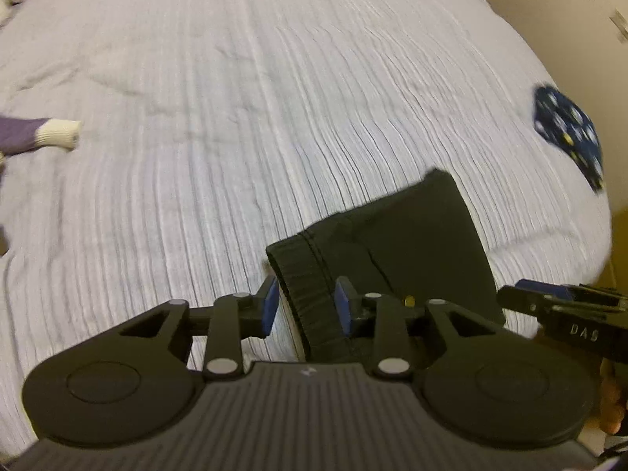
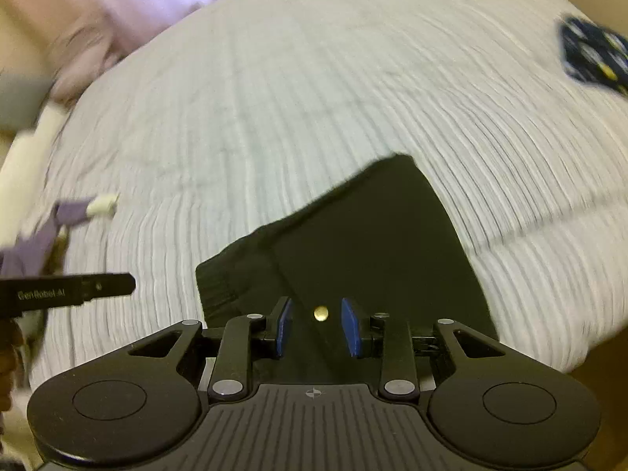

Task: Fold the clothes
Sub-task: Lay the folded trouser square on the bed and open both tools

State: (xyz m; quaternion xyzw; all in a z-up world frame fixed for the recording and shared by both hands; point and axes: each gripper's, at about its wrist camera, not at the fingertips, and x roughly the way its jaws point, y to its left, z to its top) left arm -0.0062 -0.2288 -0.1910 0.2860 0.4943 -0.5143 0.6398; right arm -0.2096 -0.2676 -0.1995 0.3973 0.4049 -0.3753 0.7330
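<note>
A folded black garment [image 1: 392, 243] lies on the bed [image 1: 235, 117], close to the near edge and toward its right-hand side in both wrist views. The bed's ribbed pale grey cover is otherwise mostly bare. The garment's ribbed waistband faces the near edge, and a small brass snap [image 2: 321, 313] shows on the cloth.

The left hand-held gripper [image 1: 306, 306] hangs above the waistband end. Its blue pads [image 1: 270, 306] stand apart with the band seen between them, but they do not press on it. The right hand-held gripper [image 2: 317, 327] hovers over the same garment just beside the left one, its pads [image 2: 284, 327] likewise apart, framing the snap without touching the cloth. Each gripper's tip appears at the edge of the other's view, so the two are near each other, side by side over the near edge of the bed.

A purple garment with a cream cuff [image 1: 43, 137] lies at the left edge of the bed, well apart from the black one. A dark blue patterned piece of cloth [image 1: 569, 133] sits at the far right edge. Both frames are smeared by motion blur, so finer detail cannot be told.
</note>
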